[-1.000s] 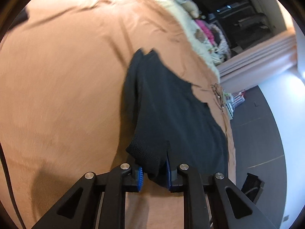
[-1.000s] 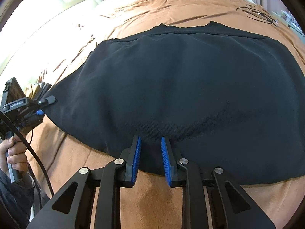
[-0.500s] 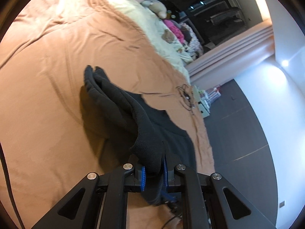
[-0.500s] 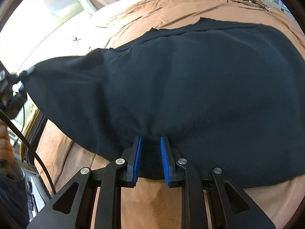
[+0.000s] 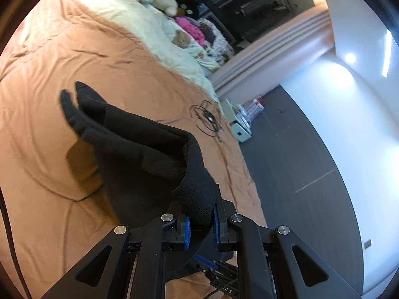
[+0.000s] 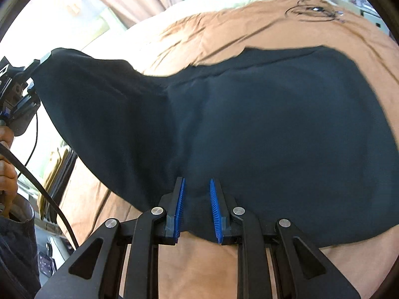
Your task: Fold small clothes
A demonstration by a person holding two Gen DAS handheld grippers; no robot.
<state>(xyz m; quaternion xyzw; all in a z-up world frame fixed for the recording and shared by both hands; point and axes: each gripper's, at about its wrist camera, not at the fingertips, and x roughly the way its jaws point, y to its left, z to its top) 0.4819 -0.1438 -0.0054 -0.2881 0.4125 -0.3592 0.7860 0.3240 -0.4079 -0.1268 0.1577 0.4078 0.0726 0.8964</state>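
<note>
Fingertips of the left gripper point(image 5: 200, 226), blue-padded, are clamped on a ribbed corner of the black garment point(image 5: 139, 149); the cloth bulges up between the pads and hangs lifted ahead of them, falling in a fold toward the brown bedcover point(image 5: 49, 124). Right gripper point(image 6: 197, 209) fingers stand a narrow gap apart with the near hem of the garment point(image 6: 249, 124) bunched between the blue pads and pinched there. Beyond these fingers the garment spreads flat over the bedcover point(image 6: 199, 261), its left corner drawn up off the bed.

Views compared. Only the left wrist view shows the ribbed knit in the grip, the dark floor point(image 5: 299, 162) to the right of the fingers, a white box point(image 5: 239, 127) beside the bed, a coil of black cable point(image 5: 207, 117) on the cover ahead, and a heap of pale bedding and pink things point(image 5: 189, 30) far ahead. Only the right wrist view shows the whole spread of the garment, the left gripper point(image 6: 17, 99) at far left holding the raised corner, the person's hand point(image 6: 7, 164) on it, and a black cord point(image 6: 37, 182) trailing below.

Change from a second ago. The left-held corner, then low against the bedcover, is now raised clear of it, and the garment's left side has lifted into a slope. The right grip is unchanged in width.
</note>
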